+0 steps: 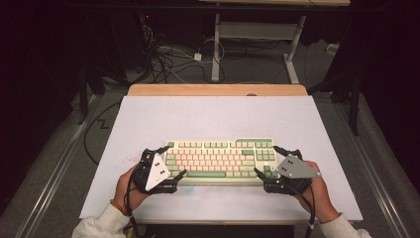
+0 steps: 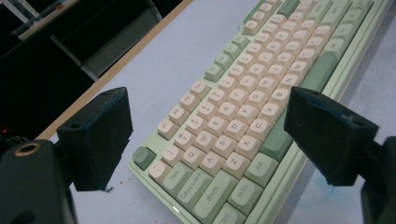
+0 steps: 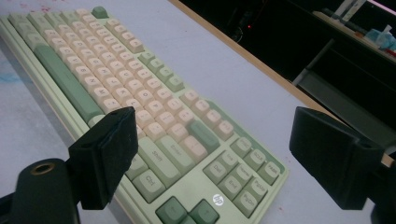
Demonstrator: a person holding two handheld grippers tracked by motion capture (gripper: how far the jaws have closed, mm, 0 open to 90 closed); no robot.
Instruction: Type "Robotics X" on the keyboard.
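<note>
Nearest the person, two hands come in at the bottom of the high view, each holding a pair of tongs: left tongs [image 1: 172, 161] at the keyboard's left end, right tongs [image 1: 270, 161] at its right end. Both pairs stand wide apart, with nothing clamped between them.

Keyboard [image 1: 220, 159]: green-and-cream, lying flat on the bench [image 1: 218, 116] near its front edge, about centred between the two hands. Long axis runs left to right across the bench, parallel to the front edge.

Key relation: each pair of tongs straddles one short end of the keyboard. In the left gripper view the jaws sit either side of the Esc/Ctrl end of the keyboard [image 2: 243, 116], one jaw over the far long edge and one over the near long edge. In the right gripper view the same holds at the arrow-key end of the keyboard [image 3: 154, 121]. Whether any jaw touches the case cannot be told; they look just clear of it.

Judgement: neither hand is nearer, the setup is symmetric. The likely next move is to close both across the keyboard's short dimension. Uneven closing could skew it.

Further off: bare bench surface, then its wooden back edge [image 1: 218, 89], cables on the floor [image 1: 171, 62] beyond.
</note>
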